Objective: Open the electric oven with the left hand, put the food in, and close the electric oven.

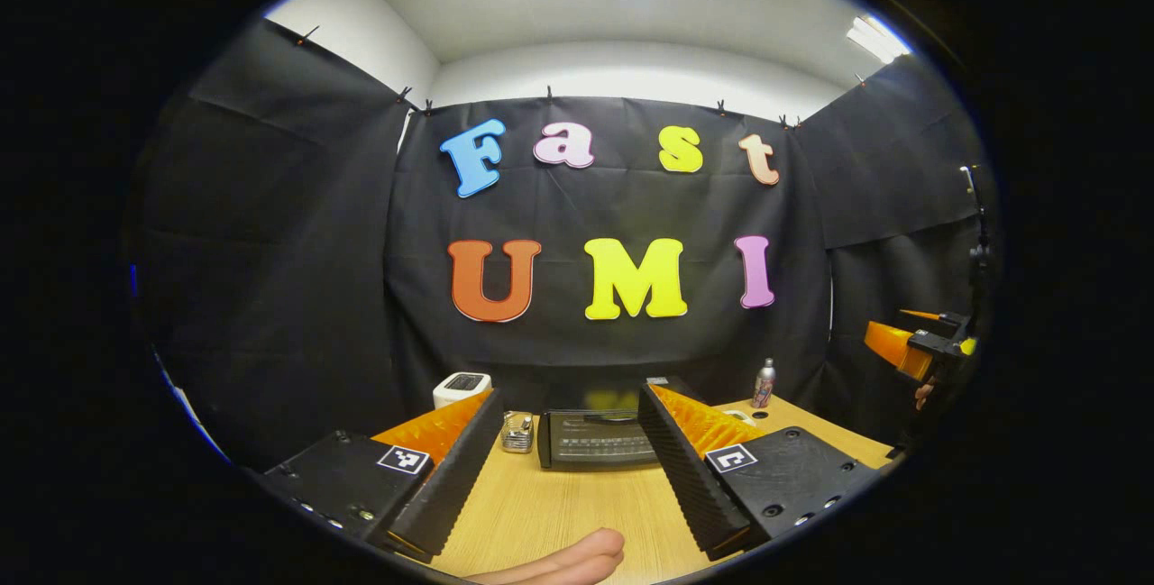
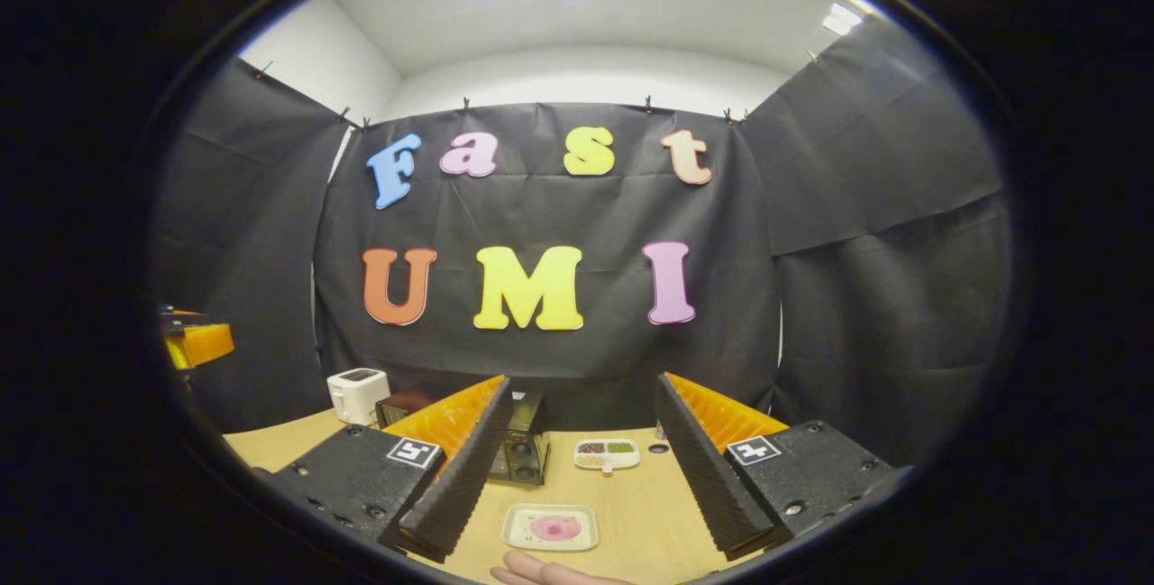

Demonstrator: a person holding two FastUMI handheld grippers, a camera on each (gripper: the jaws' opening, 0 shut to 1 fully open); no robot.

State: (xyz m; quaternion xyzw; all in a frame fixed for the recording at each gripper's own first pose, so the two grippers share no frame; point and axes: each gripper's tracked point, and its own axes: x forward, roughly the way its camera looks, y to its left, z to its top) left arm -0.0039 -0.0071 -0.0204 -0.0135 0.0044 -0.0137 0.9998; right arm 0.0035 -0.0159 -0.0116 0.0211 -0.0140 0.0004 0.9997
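Hovering over the bench (image 1: 559,513) — both grippers empty
Left gripper (image 1: 570,454) faces the oven (image 1: 599,438); right gripper (image 2: 581,463) above the plate (image 2: 551,527) — fingers spread.

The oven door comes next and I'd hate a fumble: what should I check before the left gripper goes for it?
1. Left gripper open, holding nothing: ok.
2. Oven ahead between its fingers: ok.
3. Oven door shut: looks so, cannot tell for sure.
4. Table bare on the way to the oven: ok; a small metal thing stands beside it.
5. Food plate waiting under the open right gripper: ok.
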